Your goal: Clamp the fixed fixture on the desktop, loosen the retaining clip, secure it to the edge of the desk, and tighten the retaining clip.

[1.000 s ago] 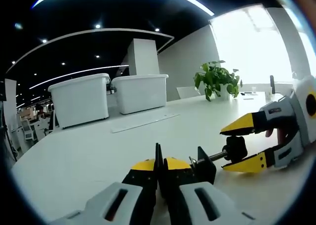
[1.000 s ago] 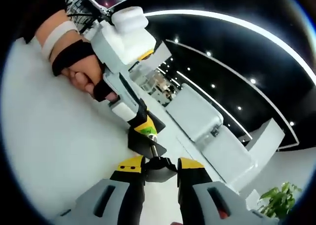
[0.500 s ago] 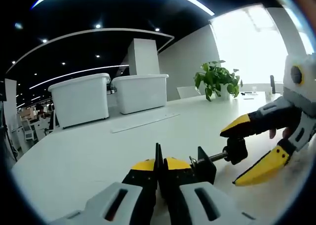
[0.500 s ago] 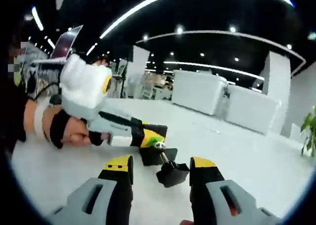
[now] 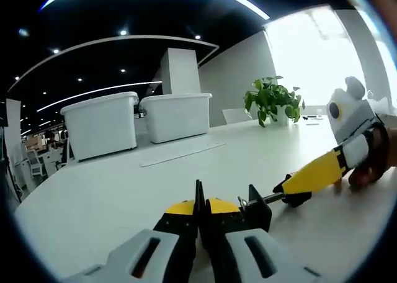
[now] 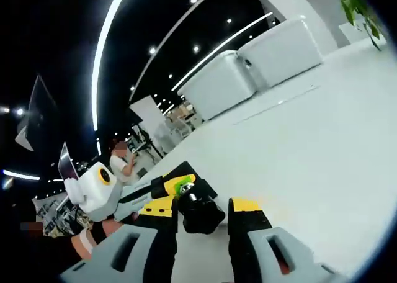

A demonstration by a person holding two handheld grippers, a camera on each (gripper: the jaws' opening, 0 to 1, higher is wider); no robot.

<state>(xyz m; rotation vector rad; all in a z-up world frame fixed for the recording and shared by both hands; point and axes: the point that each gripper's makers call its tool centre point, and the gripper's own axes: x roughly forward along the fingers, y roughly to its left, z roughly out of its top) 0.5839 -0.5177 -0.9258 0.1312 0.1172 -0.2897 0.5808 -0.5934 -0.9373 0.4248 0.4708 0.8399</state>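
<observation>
One black fixture (image 5: 253,210), threaded rod ending in knob (image 6: 200,213); left claw (image 5: 200,216) grips it.

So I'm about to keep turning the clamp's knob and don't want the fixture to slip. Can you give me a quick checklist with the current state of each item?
1. Left gripper shut on the fixture: ok, jaws pressed together on its thin upright plate.
2. Right gripper around the knob: ok, a jaw on each side.
3. Right jaws actually squeezing the knob: cannot tell.
4. Screw in line between fixture and knob: ok.
5. Fixture resting on the desk: ok.
6. Fixture at the desk edge: not ok, white desktop lies all around it.
</observation>
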